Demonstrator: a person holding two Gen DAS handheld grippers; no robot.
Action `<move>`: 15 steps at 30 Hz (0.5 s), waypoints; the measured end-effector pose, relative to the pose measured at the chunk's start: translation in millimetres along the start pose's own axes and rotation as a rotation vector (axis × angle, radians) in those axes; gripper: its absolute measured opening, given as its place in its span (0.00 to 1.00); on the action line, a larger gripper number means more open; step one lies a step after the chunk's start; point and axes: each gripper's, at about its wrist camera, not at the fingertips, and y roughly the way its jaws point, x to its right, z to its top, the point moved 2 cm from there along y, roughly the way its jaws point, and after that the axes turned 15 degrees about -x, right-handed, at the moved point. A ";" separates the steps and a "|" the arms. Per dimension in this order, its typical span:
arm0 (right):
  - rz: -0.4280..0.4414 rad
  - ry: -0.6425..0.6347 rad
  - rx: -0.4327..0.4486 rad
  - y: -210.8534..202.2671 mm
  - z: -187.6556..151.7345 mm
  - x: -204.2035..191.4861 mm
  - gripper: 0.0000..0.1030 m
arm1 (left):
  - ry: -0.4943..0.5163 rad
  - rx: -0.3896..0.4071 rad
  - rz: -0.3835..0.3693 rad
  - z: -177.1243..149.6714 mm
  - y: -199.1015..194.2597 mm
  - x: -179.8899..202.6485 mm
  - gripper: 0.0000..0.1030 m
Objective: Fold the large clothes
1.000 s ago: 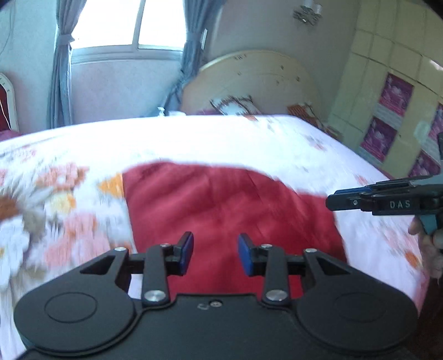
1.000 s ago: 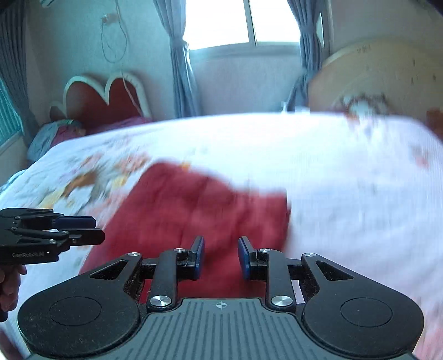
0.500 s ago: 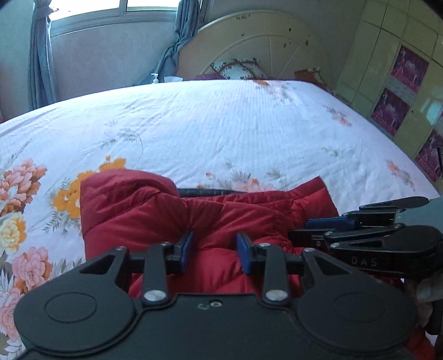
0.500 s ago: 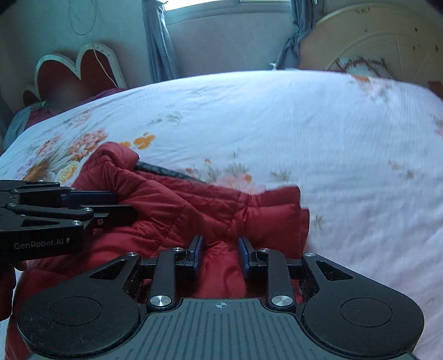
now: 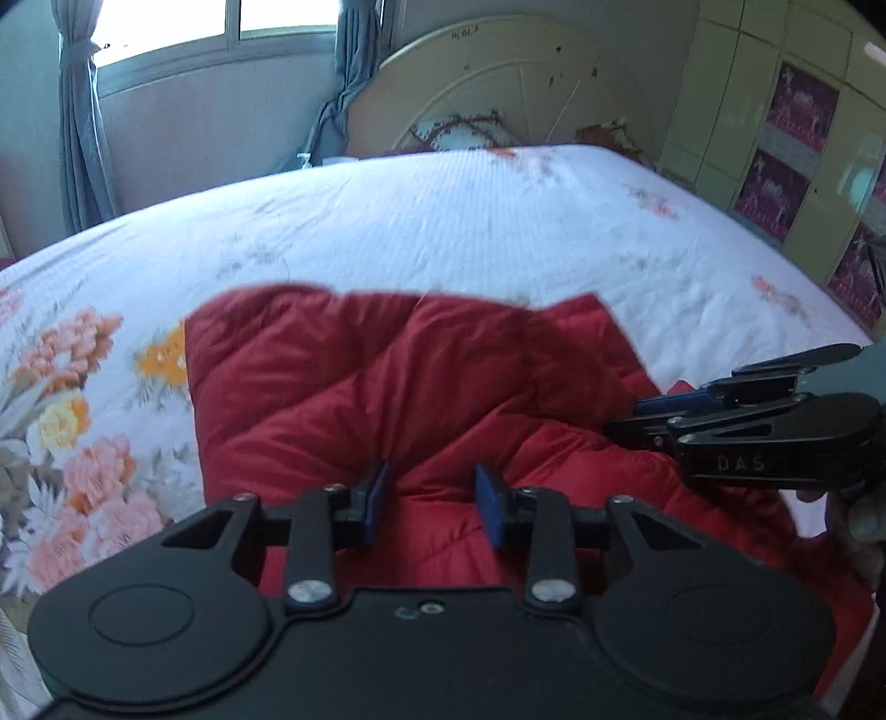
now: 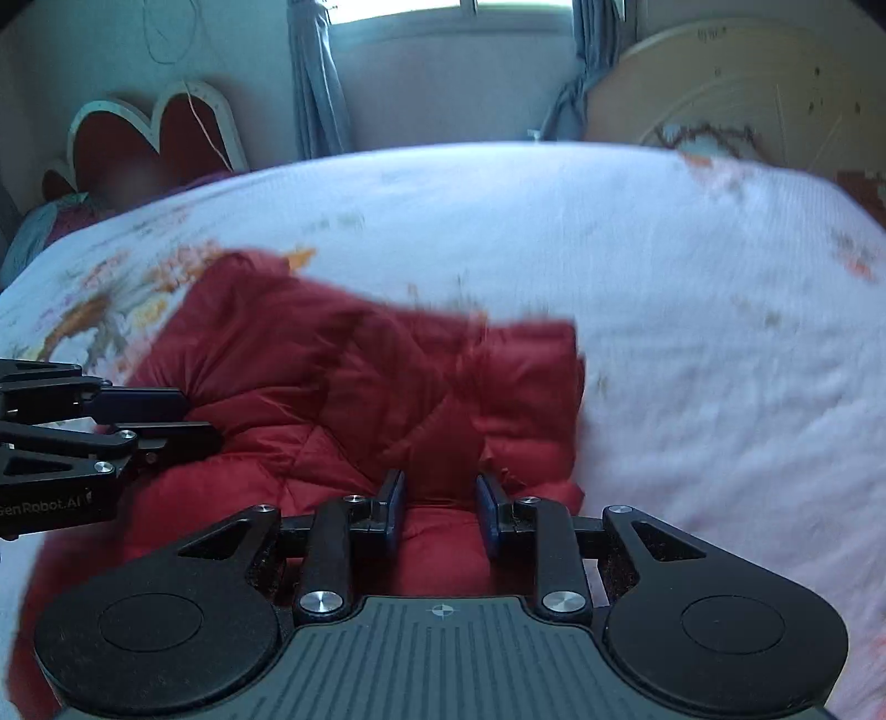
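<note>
A red quilted jacket [image 5: 387, 376] lies crumpled on a white floral bed sheet [image 5: 443, 221]. My left gripper [image 5: 434, 493] is over its near part. Its blue pads are partly apart, with a puffy fold of red fabric pinched between them. In the right wrist view my right gripper [image 6: 440, 493] holds another bulge of the jacket [image 6: 360, 382] the same way, near its right edge. Each gripper also shows side-on in the other view: the right gripper [image 5: 623, 418] at the right, the left gripper [image 6: 199, 421] at the left. Both views are motion-blurred.
The bed sheet [image 6: 692, 332] stretches wide beyond and to the right of the jacket. A cream round headboard [image 5: 498, 83] and a wardrobe [image 5: 775, 138] stand at the far right, a curtained window [image 5: 221, 33] behind. A red heart-shaped headboard [image 6: 155, 133] is at the far left.
Both grippers have come down toward the bed with the jacket. The far fold has spread out flatter, and the dark strip seen along the jacket's top edge half a second ago is covered.
</note>
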 end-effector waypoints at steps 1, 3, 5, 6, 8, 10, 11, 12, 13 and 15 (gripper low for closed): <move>0.004 0.008 -0.004 1.9 -0.4 1.0 0.26 | -0.006 -0.008 0.006 0.3 1.3 0.7 0.32; 0.001 0.016 0.005 -11.7 -1.0 -0.8 0.26 | -0.011 0.004 0.002 0.1 -11.8 3.9 0.31; 0.022 -0.011 0.069 -40.3 -7.5 -6.1 0.26 | -0.020 0.043 -0.036 -7.6 -35.2 7.3 0.31; 0.031 -0.021 0.088 -52.1 -12.4 -9.3 0.26 | -0.027 0.057 -0.052 -14.2 -45.5 7.7 0.31; 0.050 -0.042 0.092 -69.4 -26.5 -16.3 0.26 | -0.042 0.068 -0.064 -31.2 -60.2 9.9 0.31; 0.045 -0.064 0.079 -73.4 -40.4 -22.9 0.26 | -0.045 0.067 -0.067 -49.6 -67.6 12.7 0.32; 0.037 -0.080 0.061 -69.4 -47.5 -27.9 0.26 | -0.046 0.060 -0.062 -58.1 -66.4 13.8 0.31; 0.022 -0.089 0.047 -64.0 -52.4 -30.8 0.26 | -0.045 0.051 -0.052 -64.9 -62.7 14.7 0.31; 0.011 -0.090 0.031 -55.3 -56.4 -32.7 0.26 | -0.044 0.047 -0.045 -70.1 -57.2 15.2 0.32; 0.017 -0.067 0.013 -43.1 -60.4 -33.7 0.26 | -0.049 0.045 -0.037 -74.2 -48.6 15.6 0.32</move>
